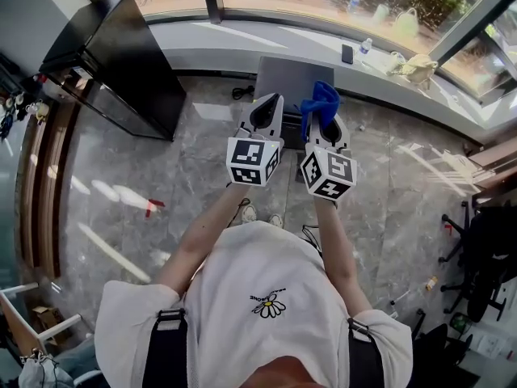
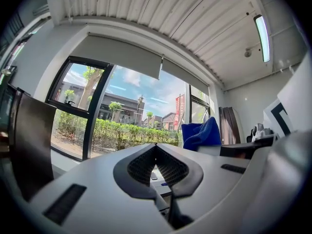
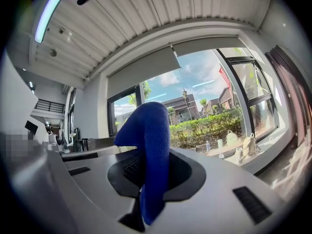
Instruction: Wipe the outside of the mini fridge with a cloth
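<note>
On the right gripper (image 3: 148,156) we see the fingers (image 3: 187,172) clenched on the cloth (image 3: 152,130), a deep blue, nappy strip folded on itself. Its long axis runs along the fingers. It rises out past their tips, and its top bends over toward the left gripper (image 2: 156,146). That gripper's fingers are pressed together with nothing between them.

Only the head view shows us where the cloth points: forward, at a grey box (image 1: 292,75) that stands on the floor (image 1: 161,184) just ahead of both grippers, against the sill (image 1: 242,43). A black cabinet (image 1: 113,63) stands well apart to the left. We cannot tell which of the two is the fridge. The cloth touches neither.

The gripper views miss the box. They give us the window (image 2: 122,111), a hedge (image 2: 117,135) outside and the ribbed ceiling (image 3: 161,9). The left one also catches the cloth from the side.
</note>
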### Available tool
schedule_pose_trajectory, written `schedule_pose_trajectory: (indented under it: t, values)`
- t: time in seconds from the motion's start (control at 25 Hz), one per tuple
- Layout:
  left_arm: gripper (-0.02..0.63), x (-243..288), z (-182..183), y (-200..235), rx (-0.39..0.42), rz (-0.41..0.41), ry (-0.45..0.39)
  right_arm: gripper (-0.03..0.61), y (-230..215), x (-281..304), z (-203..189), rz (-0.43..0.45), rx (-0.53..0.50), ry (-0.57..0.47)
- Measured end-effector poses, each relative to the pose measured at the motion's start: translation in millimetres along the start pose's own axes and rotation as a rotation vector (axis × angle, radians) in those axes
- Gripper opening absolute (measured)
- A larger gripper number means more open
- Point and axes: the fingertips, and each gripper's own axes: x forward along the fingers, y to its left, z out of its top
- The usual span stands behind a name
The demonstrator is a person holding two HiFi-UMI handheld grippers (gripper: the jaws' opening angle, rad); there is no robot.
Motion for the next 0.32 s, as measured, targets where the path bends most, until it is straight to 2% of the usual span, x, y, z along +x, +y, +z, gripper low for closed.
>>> schedule_pose_trajectory:
  t: [0.32]
  values:
    - [0.005,-4.5,-11.9,21.7,-0.029,0.036,0.033,0.075,9.8,0.6,-18.9,0.023,0.003,0.040]
